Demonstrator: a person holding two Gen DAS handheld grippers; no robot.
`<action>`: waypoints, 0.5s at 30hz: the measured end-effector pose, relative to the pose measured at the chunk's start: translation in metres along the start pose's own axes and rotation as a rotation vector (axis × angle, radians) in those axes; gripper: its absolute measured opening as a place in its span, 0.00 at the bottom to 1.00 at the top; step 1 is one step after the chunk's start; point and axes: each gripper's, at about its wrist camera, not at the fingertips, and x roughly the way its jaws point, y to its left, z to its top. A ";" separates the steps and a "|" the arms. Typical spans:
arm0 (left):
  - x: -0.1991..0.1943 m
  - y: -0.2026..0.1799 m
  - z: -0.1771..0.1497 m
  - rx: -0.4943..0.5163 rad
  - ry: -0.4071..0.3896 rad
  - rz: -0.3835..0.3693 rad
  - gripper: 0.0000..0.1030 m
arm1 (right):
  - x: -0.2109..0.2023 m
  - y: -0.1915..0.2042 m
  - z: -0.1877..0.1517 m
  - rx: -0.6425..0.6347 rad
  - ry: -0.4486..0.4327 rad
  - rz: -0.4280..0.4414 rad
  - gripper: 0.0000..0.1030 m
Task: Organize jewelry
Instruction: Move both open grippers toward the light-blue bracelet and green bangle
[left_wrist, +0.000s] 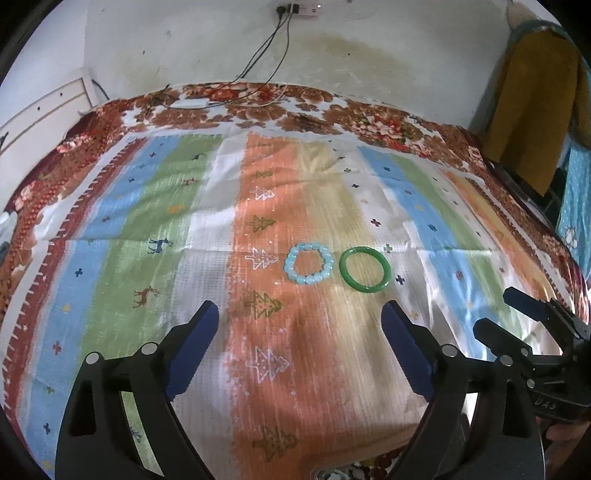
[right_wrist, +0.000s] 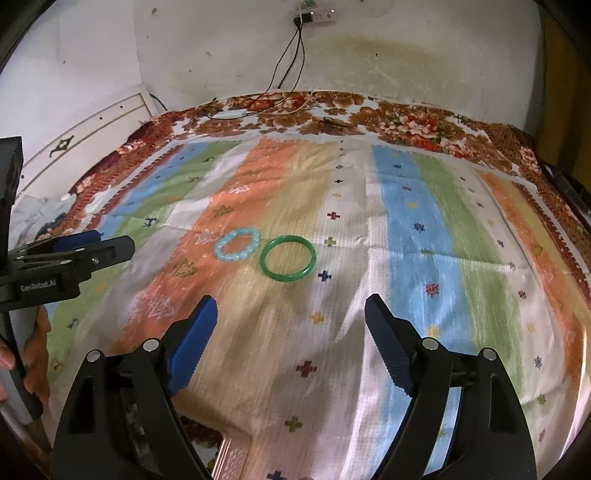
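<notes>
A pale blue beaded bracelet (left_wrist: 309, 264) and a green bangle (left_wrist: 365, 270) lie flat side by side on the striped cloth (left_wrist: 184, 229), apart from each other. They also show in the right wrist view: the bracelet (right_wrist: 237, 244) left of the bangle (right_wrist: 288, 258). My left gripper (left_wrist: 300, 314) is open and empty, hovering short of the bracelet. My right gripper (right_wrist: 290, 308) is open and empty, just short of the bangle. Each gripper shows at the edge of the other's view, the right one (left_wrist: 498, 314) and the left one (right_wrist: 107, 242).
The striped cloth covers a bed with a floral blanket (left_wrist: 376, 123) at the far edge. Cables (left_wrist: 229, 98) run from a wall power strip (left_wrist: 295, 9) onto the bed. A headboard (right_wrist: 96, 129) stands at left. Hanging clothes (left_wrist: 535, 103) are at right.
</notes>
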 end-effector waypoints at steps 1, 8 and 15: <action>0.002 0.001 0.001 -0.001 0.000 0.000 0.88 | 0.002 0.000 0.001 0.000 -0.001 -0.003 0.80; 0.017 0.001 0.010 0.010 0.013 0.004 0.91 | 0.016 -0.002 0.011 0.002 0.007 -0.014 0.82; 0.039 0.008 0.018 -0.006 0.060 0.004 0.94 | 0.035 -0.011 0.018 0.035 0.041 -0.011 0.82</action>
